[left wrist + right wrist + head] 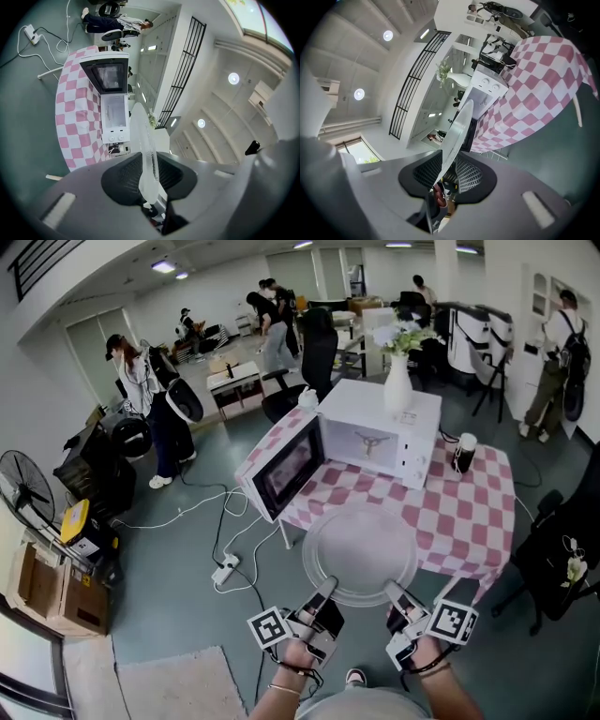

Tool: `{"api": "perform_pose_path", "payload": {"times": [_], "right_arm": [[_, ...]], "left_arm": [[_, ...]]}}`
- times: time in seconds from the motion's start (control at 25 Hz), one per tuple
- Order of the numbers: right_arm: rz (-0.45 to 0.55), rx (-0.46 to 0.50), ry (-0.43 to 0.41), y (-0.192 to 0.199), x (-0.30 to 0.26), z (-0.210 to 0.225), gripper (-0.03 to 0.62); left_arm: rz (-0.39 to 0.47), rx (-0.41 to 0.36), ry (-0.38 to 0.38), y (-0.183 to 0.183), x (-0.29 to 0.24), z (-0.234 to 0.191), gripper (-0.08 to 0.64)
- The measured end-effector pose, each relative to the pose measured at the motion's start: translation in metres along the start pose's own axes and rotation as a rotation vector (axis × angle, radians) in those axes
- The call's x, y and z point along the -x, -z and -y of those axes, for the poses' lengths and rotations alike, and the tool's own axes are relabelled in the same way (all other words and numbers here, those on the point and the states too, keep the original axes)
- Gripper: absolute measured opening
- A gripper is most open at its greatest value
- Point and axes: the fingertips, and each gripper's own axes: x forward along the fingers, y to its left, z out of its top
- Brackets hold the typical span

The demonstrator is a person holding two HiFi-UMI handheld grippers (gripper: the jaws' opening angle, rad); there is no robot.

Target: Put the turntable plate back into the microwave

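Grey-green floor point(169, 559), white walls point(37, 362), ceiling lights point(164, 266); standing fan point(23, 488) left, possibly cardboard boxes point(56, 592) beside.

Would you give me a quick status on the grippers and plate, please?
Left gripper and right gripper both clamped on turntable plate rim. Plate short of microwave, door open. Nothing in between.

A vase point(397, 381) on microwave point(375, 442), microwave on table point(469, 512), plate point(361, 554) in front
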Motion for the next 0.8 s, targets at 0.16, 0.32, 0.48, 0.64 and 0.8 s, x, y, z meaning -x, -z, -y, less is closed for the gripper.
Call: {"api": "perform_pose_path", "payload": {"times": [0.16, 0.32, 0.48, 0.64, 0.8], "right_arm": [[-0.009, -0.019, 0.027, -0.018, -0.015, 0.013, 0.087], [-0.017, 0.019, -0.07, -0.033, -0.036, 0.004, 0.087], [-0.02, 0.02, -0.093, -0.045, -0.055, 0.008, 0.087], [-0.014, -0.004, -0.054, -0.059, -0.074, 0.022, 0.087], [0.009, 0.018, -0.091, -0.084, -0.103, 0.02, 0.087]], "left_arm": [[0.015, 0.004, -0.003, -0.01, -0.021, -0.01, 0.072], [0.022, 0.006, -0.017, -0.02, -0.034, -0.019, 0.072], [0.032, 0.014, -0.022, -0.032, -0.048, -0.029, 0.072], [0.02, 0.013, -0.033, -0.049, -0.068, -0.041, 0.072], [-0.004, 0.0, -0.019, -0.071, -0.098, -0.05, 0.072]]}}
